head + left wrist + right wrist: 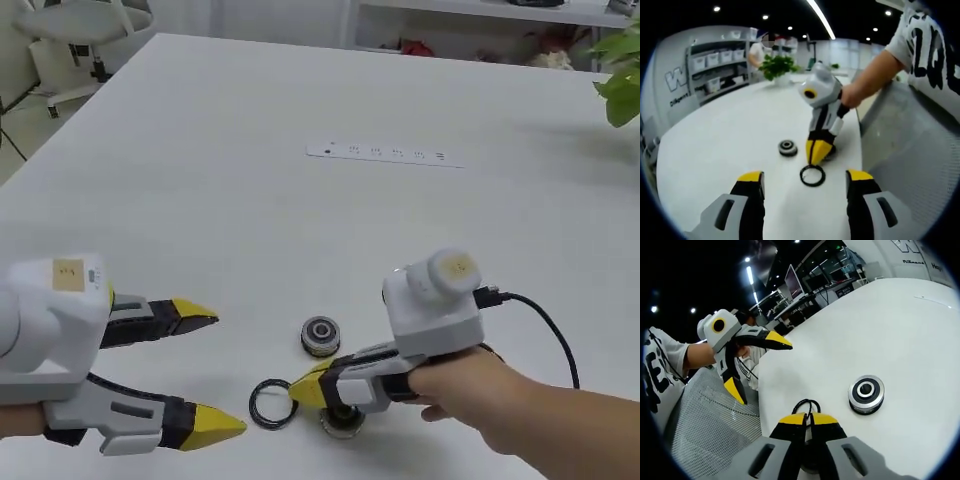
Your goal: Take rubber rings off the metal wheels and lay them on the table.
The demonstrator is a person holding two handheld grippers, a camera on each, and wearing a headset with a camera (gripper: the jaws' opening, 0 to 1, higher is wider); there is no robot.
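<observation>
A loose black rubber ring [268, 402] lies on the white table [300, 200]. My right gripper [298, 388] is shut on the ring's near edge; in the right gripper view the ring [807, 405] loops out past the closed yellow tips [808, 416]. One metal wheel [320, 335] with its dark ring on stands just beyond, also seen as the wheel [866, 391]. A second wheel [342, 422] sits partly hidden under the right gripper. My left gripper [208, 368] is open, left of the ring, holding nothing; its jaws frame the ring [812, 176].
A white power strip [385, 153] lies mid-table, farther back. An office chair [85, 30] stands past the far left corner and a plant [625, 70] at the right edge. The table's near edge runs close behind the ring.
</observation>
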